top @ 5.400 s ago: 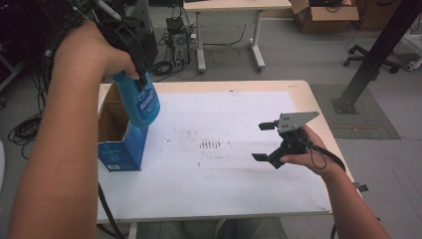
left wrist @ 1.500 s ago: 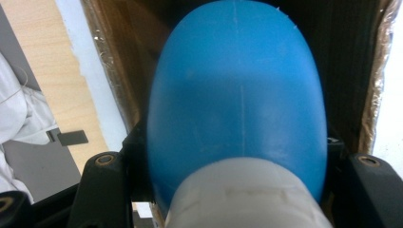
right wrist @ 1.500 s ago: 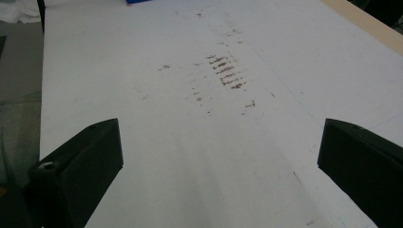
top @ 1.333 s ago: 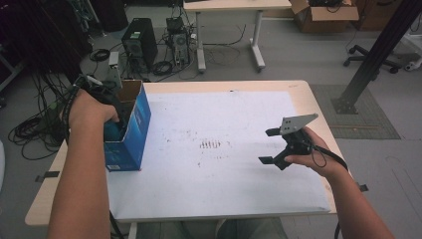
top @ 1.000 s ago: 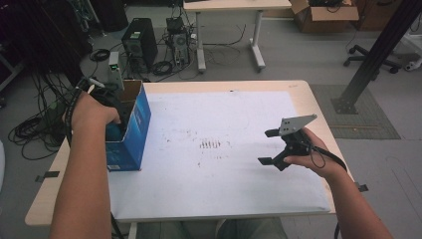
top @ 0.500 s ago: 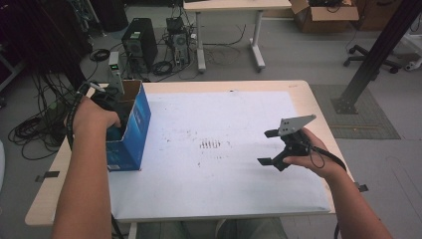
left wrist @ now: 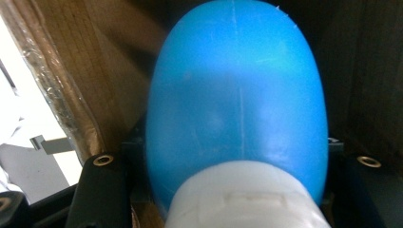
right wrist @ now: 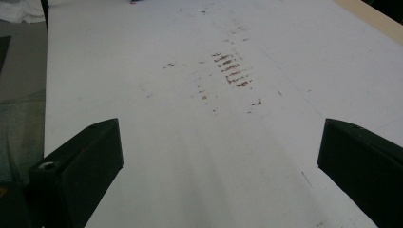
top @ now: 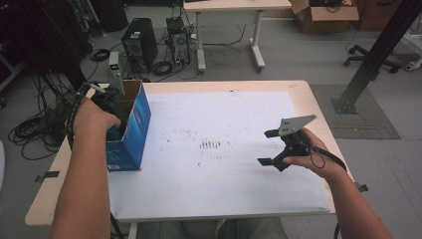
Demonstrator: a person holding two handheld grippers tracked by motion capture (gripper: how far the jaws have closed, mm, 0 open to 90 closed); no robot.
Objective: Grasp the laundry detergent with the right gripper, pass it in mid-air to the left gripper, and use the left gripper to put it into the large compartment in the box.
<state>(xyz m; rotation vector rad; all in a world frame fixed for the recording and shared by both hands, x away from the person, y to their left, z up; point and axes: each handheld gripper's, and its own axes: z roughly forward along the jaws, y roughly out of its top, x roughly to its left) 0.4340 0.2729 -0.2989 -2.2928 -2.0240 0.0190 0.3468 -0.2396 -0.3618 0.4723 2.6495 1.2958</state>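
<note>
A blue bottle [left wrist: 237,95] with a white cap [left wrist: 242,199] sits between the black jaws of my left gripper [left wrist: 235,159], which is shut on it. Brown cardboard walls stand close on both sides of the bottle. In the high view my left hand [top: 97,117] reaches down into the open top of a blue cardboard box [top: 133,129] at the table's left edge, and the hand hides most of that gripper. My right gripper [top: 263,147] hovers over the right part of the white sheet [top: 224,114], open with nothing between its jaws [right wrist: 218,156].
A patch of dark smudges [top: 211,144] marks the middle of the sheet. Computer towers [top: 140,45] and cables lie on the floor behind the table. A second table [top: 229,7], a cardboard box [top: 323,10] and a black post [top: 378,55] stand farther back and to the right.
Earlier my left hand held the blue bottle above the box; now it is down inside the box. Over the last second both hands have stayed still.
</note>
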